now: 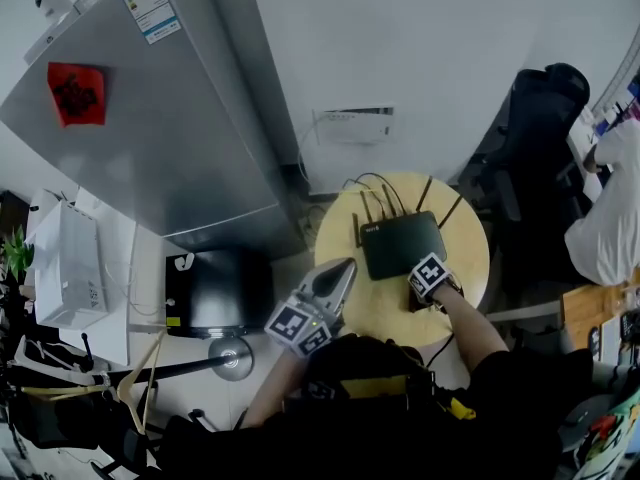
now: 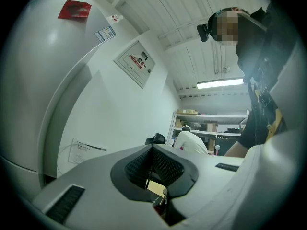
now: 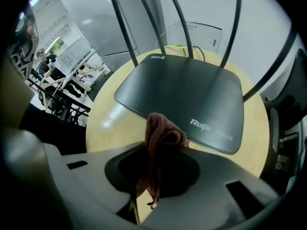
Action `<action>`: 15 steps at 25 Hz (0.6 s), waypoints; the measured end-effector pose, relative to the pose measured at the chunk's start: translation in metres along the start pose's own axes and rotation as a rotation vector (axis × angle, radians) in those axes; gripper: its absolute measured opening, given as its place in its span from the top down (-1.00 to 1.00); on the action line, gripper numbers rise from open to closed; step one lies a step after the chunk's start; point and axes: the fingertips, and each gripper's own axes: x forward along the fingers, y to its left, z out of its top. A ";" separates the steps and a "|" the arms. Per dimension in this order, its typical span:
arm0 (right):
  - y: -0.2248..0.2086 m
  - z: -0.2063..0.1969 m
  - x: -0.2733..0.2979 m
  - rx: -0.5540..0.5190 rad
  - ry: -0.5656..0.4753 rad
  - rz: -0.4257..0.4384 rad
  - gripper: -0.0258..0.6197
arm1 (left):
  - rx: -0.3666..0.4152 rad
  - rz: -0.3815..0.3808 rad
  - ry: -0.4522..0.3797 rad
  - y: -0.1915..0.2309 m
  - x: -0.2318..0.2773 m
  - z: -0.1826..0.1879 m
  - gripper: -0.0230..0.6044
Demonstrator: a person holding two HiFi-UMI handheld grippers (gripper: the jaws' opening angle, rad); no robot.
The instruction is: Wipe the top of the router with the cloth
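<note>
Right gripper view: right claw (image 3: 157,152) pinching cloth (image 3: 164,131) near router (image 3: 184,95); left claw (image 2: 152,150) pressed together, empty.

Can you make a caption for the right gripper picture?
Right gripper holds a brown cloth near the black router on the round table.

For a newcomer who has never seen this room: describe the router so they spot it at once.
Beside the tall silver-grey fridge stands a small round pale wooden table. On it lies the flat dark-grey square router, the only thing there with thin black antennas rising from its back edge and white lettering on top.
</note>
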 end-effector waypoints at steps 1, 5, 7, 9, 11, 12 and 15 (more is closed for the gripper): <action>0.002 0.001 0.000 -0.002 0.002 0.002 0.73 | 0.000 0.002 -0.004 0.002 -0.002 0.001 0.95; 0.020 0.010 0.002 -0.020 -0.003 0.047 0.73 | -0.005 0.018 -0.019 0.012 -0.007 0.003 0.95; 0.030 0.015 0.004 -0.022 -0.004 0.064 0.73 | -0.005 0.018 -0.023 0.015 -0.009 0.003 0.95; 0.036 0.018 0.006 -0.022 0.000 0.067 0.73 | -0.002 0.014 -0.021 0.016 -0.010 0.004 0.95; 0.041 0.019 0.007 -0.031 0.009 0.063 0.73 | -0.003 0.012 -0.018 0.018 -0.013 0.007 0.95; 0.043 0.020 0.007 -0.039 0.014 0.060 0.73 | -0.002 0.014 -0.018 0.020 -0.014 0.008 0.95; 0.049 0.025 0.006 -0.058 0.021 0.062 0.73 | 0.008 0.026 -0.018 0.027 -0.017 0.013 0.94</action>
